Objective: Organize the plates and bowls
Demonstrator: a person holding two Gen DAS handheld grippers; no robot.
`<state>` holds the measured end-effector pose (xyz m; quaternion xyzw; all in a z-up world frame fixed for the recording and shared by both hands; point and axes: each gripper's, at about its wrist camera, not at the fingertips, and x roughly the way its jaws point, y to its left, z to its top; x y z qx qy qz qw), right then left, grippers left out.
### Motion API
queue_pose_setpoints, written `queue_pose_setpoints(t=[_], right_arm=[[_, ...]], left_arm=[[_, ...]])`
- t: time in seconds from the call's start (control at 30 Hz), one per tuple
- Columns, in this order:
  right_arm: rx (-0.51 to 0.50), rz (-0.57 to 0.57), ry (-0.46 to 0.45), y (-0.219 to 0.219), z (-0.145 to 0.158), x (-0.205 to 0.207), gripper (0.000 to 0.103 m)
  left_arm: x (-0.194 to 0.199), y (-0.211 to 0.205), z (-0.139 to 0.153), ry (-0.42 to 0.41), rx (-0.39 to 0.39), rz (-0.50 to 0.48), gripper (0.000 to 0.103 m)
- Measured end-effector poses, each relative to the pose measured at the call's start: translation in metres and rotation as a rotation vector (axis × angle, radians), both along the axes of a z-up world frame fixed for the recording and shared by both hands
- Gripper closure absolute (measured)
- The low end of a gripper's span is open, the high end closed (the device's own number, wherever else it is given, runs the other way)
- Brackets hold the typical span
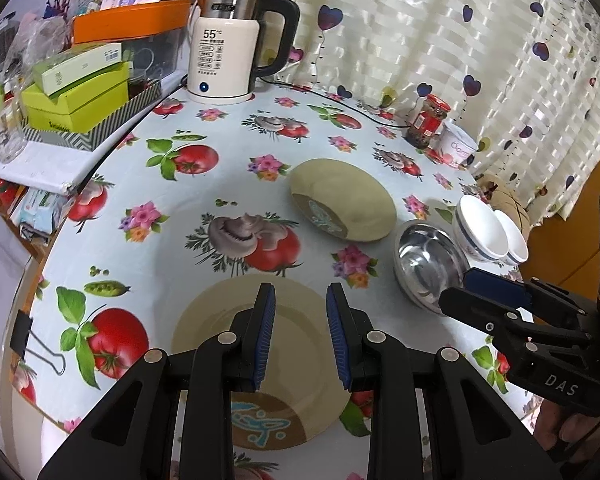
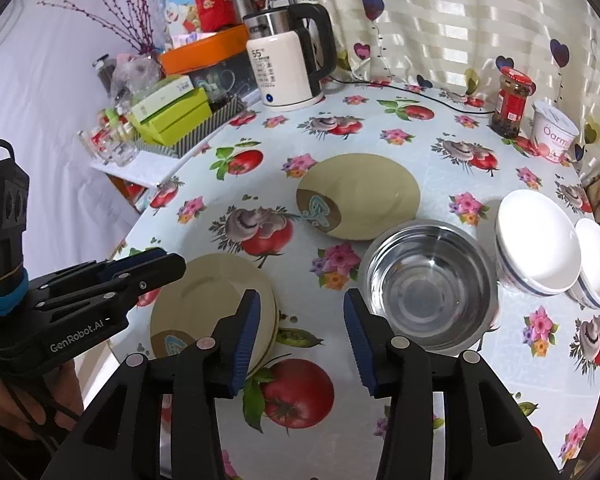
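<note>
A beige plate lies at the table's near edge; in the right wrist view it looks like a stack of two. My left gripper hangs open over it, empty. A second beige plate lies mid-table. A steel bowl sits right of it, then two white bowls. My right gripper is open and empty, above the cloth between the near plate and the steel bowl; it also shows in the left wrist view.
A white kettle with a cord stands at the back. Green boxes and glasses crowd the back left. A red-lidded jar and a yogurt cup stand by the curtain. A binder clip grips the cloth's left edge.
</note>
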<state>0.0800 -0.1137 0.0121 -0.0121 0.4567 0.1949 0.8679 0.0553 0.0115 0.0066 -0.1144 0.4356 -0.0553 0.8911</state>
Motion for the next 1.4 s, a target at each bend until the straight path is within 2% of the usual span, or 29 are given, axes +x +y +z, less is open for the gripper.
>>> queue_pose_setpoints(t=[0.2, 0.53, 0.9, 1.4], right_arm=[[0.009, 0.003, -0.010, -0.005, 0.006, 0.004, 0.054], [0.009, -0.013, -0.013, -0.014, 0.009, 0.021, 0.053], [0.003, -0.038, -0.003, -0.024, 0.008, 0.063, 0.053], [-0.003, -0.064, 0.048, -0.036, -0.012, 0.124, 0.053]], left_arm=[[0.009, -0.004, 0.002, 0.000, 0.003, -0.009, 0.075], [0.031, -0.009, 0.000, 0.005, 0.008, -0.019, 0.075], [0.071, -0.008, -0.009, 0.031, -0.014, -0.017, 0.075], [0.119, -0.012, -0.025, 0.070, -0.017, -0.019, 0.075]])
